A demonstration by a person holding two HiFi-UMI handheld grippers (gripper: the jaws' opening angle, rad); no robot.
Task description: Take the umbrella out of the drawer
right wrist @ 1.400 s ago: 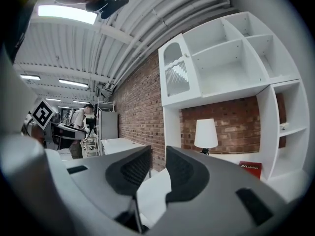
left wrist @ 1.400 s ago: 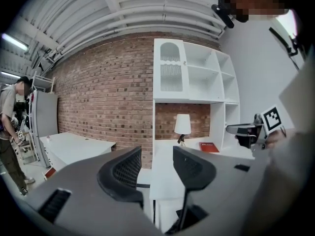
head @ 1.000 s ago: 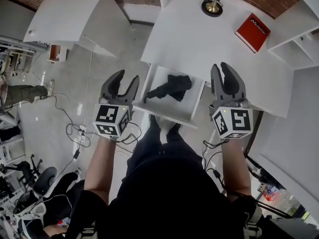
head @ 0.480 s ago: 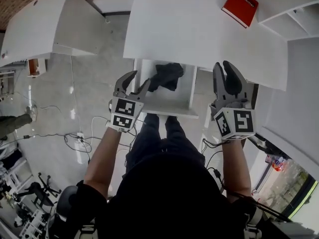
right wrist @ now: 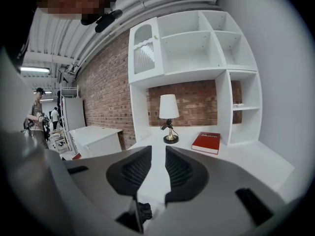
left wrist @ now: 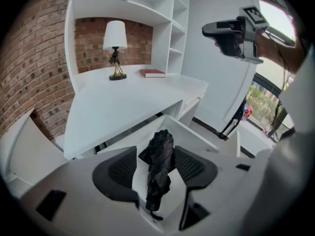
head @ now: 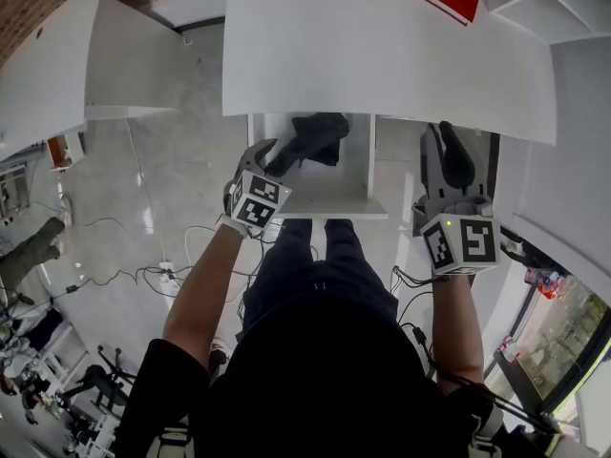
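Item: folded black umbrella (left wrist: 158, 171), lying in the open white drawer (head: 325, 198), centre of head view, below the desk (head: 382, 55) edge
Left gripper (head: 269, 156): jaws have just been opening; they stand apart on either side of the umbrella, not pressing it
Right gripper (head: 445, 141): narrow gap, empty, right of drawer
Risks: a pinch on loose fabric alone could slip or unfurl; the lifted end may catch the desk overhang
Writing: red book (right wrist: 206, 142), white lettering, too small to read
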